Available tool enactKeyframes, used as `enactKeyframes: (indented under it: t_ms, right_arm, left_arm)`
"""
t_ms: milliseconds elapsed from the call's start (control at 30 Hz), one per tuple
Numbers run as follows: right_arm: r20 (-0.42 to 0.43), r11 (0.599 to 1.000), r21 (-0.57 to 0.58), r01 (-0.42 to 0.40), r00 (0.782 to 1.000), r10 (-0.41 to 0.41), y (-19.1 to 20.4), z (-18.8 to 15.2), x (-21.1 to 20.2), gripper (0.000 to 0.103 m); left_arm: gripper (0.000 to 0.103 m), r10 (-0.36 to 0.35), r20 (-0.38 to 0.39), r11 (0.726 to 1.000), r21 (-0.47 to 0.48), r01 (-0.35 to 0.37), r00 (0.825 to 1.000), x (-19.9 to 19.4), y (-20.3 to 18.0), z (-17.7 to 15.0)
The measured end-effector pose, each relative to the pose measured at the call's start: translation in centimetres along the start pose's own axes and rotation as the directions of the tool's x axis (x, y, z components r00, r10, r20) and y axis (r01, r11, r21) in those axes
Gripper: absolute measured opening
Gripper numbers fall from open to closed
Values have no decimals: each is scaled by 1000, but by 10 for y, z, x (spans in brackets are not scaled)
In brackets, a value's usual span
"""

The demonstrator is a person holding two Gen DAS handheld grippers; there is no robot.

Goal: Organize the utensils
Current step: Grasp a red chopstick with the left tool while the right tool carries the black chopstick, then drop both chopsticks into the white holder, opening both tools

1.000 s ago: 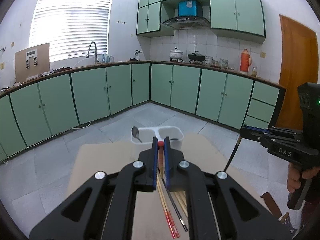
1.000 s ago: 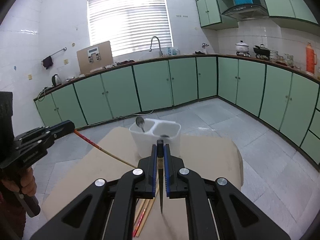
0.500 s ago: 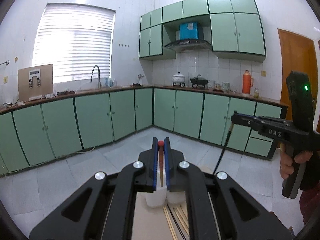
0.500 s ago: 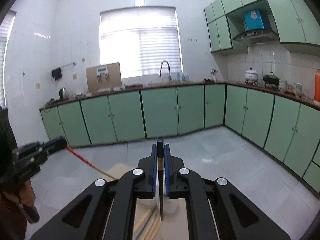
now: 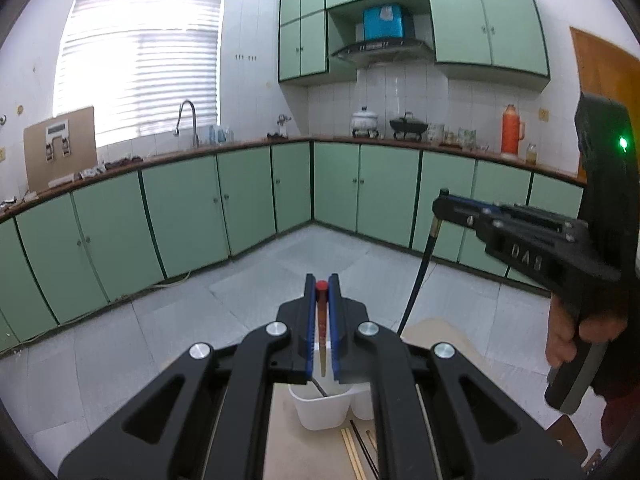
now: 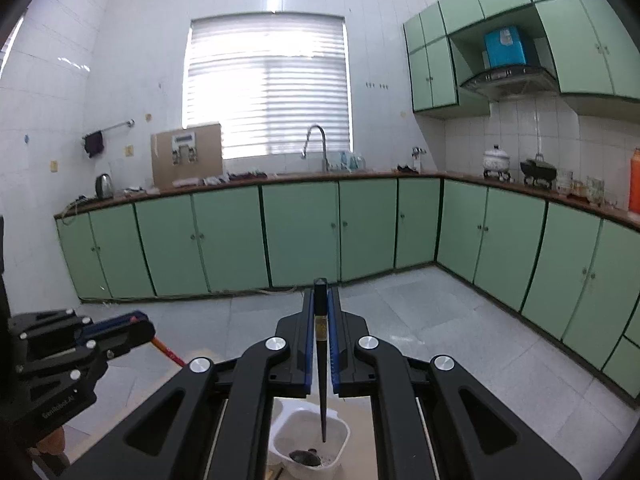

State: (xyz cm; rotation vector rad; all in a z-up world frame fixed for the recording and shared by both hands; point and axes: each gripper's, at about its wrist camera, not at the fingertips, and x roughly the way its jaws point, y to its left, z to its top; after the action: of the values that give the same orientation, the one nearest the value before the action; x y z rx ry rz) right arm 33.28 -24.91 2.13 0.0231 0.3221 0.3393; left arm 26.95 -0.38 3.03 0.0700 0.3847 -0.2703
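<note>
Above the surface [image 5: 312, 452], your left tool [image 5: 322, 292] grips a red-tipped chopstick [image 5: 321, 320], your right tool [image 6: 320, 300] a black chopstick [image 6: 322, 380], over the white holder [image 6: 308, 444].

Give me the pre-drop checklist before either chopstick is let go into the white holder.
1. Left claw shut on the red-tipped chopstick: ok.
2. Right claw shut on the black chopstick: ok.
3. Black chopstick tip over an open cup of the white holder: ok; the tip hangs above the rim opening.
4. Red-tipped chopstick tip over the holder: ok; it points down at the cup.
5. Room in the cups: cannot tell; a dark spoon bowl lies in the cup below the black chopstick.
6. Loose chopsticks on the table beside the holder: not ok, still to be collected.
</note>
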Motion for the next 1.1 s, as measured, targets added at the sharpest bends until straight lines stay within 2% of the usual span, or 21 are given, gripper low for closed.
enactKeyframes:
  t_ms: [300,467,533,600,667,767,833,933,1100]
  right_arm:
    - [-92,999,44,22,996,-18,-11,-38,27,7]
    - [-104,997,59,40,994,-34,-15,-48,25,7]
    - [-116,997,72,41,993,-33,-18,-47,23,8]
    - [-114,996,73,49,993,-40,-20,-48,18,17]
    - [-109,996,72,57,993,-49,-22,-49,13,25]
    - [-87,993,93,69,994,-61,-25,-51,-4,48]
    - [-70,992,102,74,995,-67,-25,-53,-15,55]
    - [-58,992,101,77,996,-72,-21,-59,-33,64]
    - [-78,990,111,92,993,-83,-11,-92,-61,77]
  left_arm:
    - [5,3,-95,1000,-29,-6,995,50,11,-26]
    - [8,7,-121,999,-41,-12,993,55,16,-35]
    - [12,9,-123,999,-46,-15,992,52,18,-37]
    - [30,15,-117,998,-56,-21,993,47,20,-37]
    - [38,22,-98,997,-67,-28,995,38,24,-37]
    - [52,33,-71,996,-84,-38,997,23,28,-36]
    - [62,36,-53,995,-93,-41,998,11,30,-39]
    - [73,65,-23,994,-90,-67,998,-9,29,-48]
    - [79,83,-23,993,-77,-85,996,-39,23,-74]
